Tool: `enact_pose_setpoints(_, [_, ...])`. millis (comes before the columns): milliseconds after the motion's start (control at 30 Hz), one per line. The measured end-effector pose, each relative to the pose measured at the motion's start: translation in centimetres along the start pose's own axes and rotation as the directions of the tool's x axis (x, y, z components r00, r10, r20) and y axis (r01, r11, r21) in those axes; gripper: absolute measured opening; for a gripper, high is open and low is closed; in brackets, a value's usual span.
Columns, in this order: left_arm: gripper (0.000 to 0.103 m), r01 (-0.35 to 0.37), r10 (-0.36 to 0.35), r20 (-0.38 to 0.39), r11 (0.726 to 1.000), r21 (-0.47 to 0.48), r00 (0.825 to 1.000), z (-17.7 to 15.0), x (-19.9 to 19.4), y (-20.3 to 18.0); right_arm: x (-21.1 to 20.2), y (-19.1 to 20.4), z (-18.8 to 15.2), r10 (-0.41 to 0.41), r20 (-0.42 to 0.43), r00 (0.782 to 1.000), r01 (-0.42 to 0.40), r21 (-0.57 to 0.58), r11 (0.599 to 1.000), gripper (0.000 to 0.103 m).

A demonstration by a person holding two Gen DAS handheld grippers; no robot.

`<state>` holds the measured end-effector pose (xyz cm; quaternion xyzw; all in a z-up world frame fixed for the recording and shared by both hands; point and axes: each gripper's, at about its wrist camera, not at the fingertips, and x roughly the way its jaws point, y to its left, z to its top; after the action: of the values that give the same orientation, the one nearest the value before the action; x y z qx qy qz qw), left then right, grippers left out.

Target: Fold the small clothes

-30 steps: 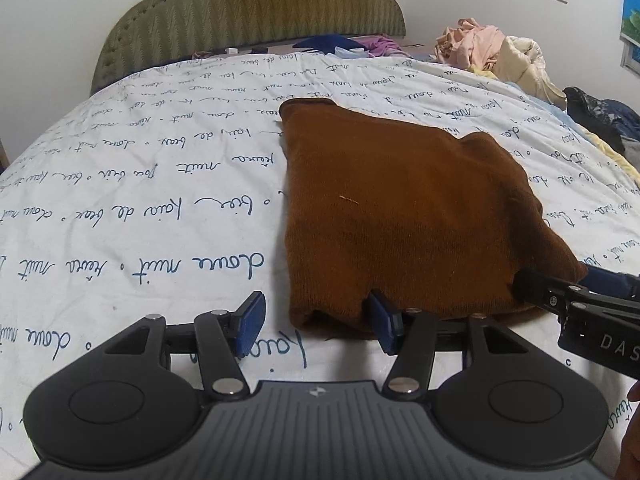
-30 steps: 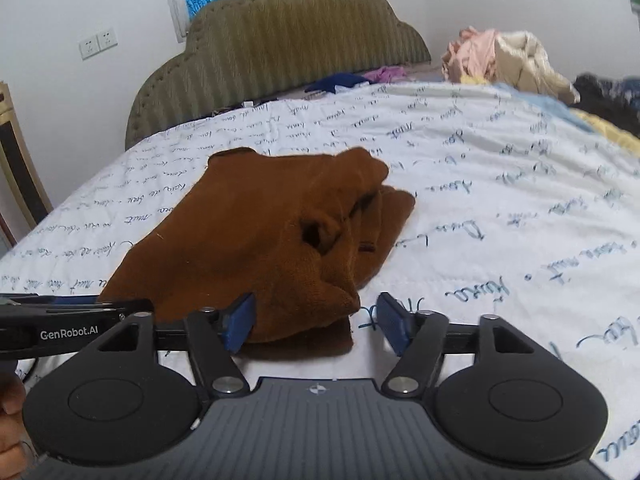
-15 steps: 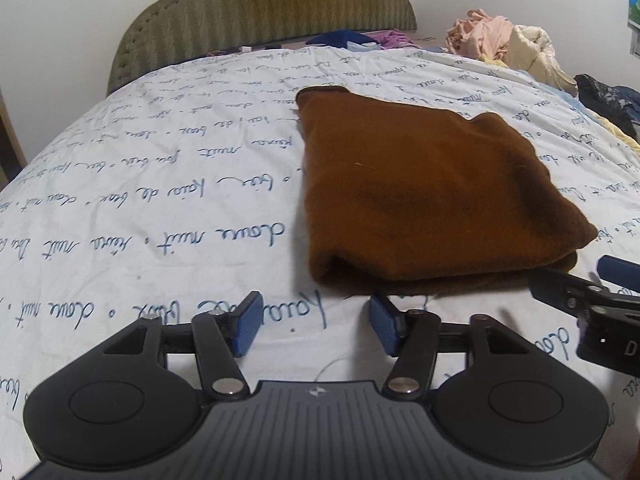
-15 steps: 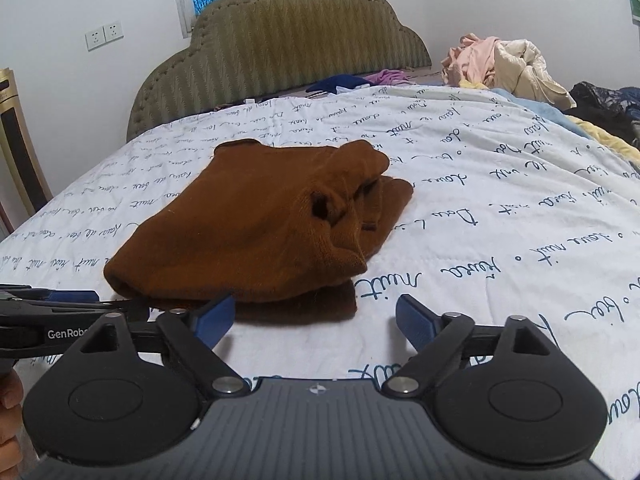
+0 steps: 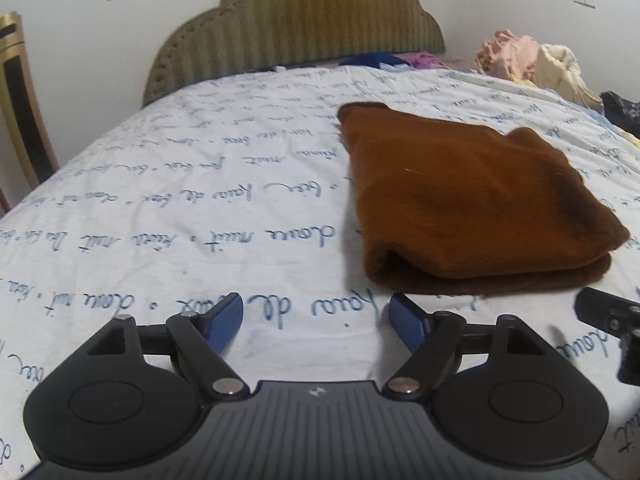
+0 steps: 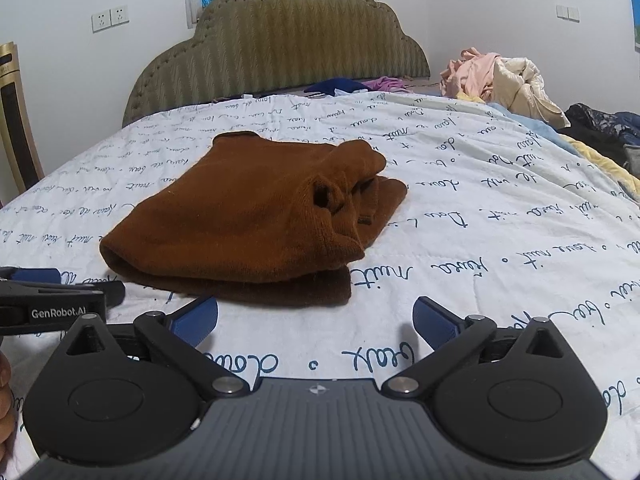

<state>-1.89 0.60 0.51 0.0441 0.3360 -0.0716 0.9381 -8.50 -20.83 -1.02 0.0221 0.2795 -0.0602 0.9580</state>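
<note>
— Where does the folded rust-brown knitted garment (image 5: 472, 204) lie?

— Flat on the white quilted bedspread printed with blue handwriting (image 5: 192, 208), folded over on itself so that its doubled edge faces the cameras. In the right wrist view the same garment (image 6: 256, 216) shows a bunched, rumpled part on its right side, with a lower layer sticking out underneath.

— And the left gripper (image 5: 316, 320)?

— Its jaws have just been opening and stand well apart, with nothing between them but bare bedspread. The blue pads (image 5: 224, 322) sit just short of the garment's near edge, apart from it; the cloth lies ahead and to the right of the gap, its near left corner just beyond the right-hand pad.

— The right gripper (image 6: 316, 324)?

— Its jaws have also just been opening, and they are spread very wide. Again nothing is held. The garment's near edge lies just beyond the fingertips (image 6: 436, 320), between them in line but not touching either pad; a strip of bedspread shows in between.

— Can each gripper see the other?

— Yes. The right gripper's black tip pokes in at the right edge of the left wrist view, near the garment's near right corner. The left one, marked GenRobot.AI, enters at the left edge of the right wrist view, just beside the garment's near left corner.

— Anything else on the bed?

— A heap of pink and cream clothes (image 6: 496, 80) lies far off near the olive padded headboard (image 6: 280, 44).
</note>
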Motion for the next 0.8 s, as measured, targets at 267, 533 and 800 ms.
enact_pose_setpoints(267, [0.086,-0.007,0.007,0.001,0.999,-0.04,1.0,-0.5,0.3,0.8,0.6,0.0,-0.4,-0.041,-0.032,0.999,0.041,-0.001,0.999,0.103])
enact_pose_setpoints(533, [0.094,-0.005,0.005,-0.001,1.0,0.008,1.0,-1.0,0.7,0.4,1.3,-0.1,-1.2,-0.058,-0.058,0.997,0.058,0.0,0.998,0.103])
enact_pose_setpoints(800, [0.101,-0.028,0.028,-0.005,1.0,0.01,1.0,-1.0,0.7,0.4,1.3,-0.3,-1.7,-0.057,-0.048,0.997,0.057,0.013,0.998,0.103])
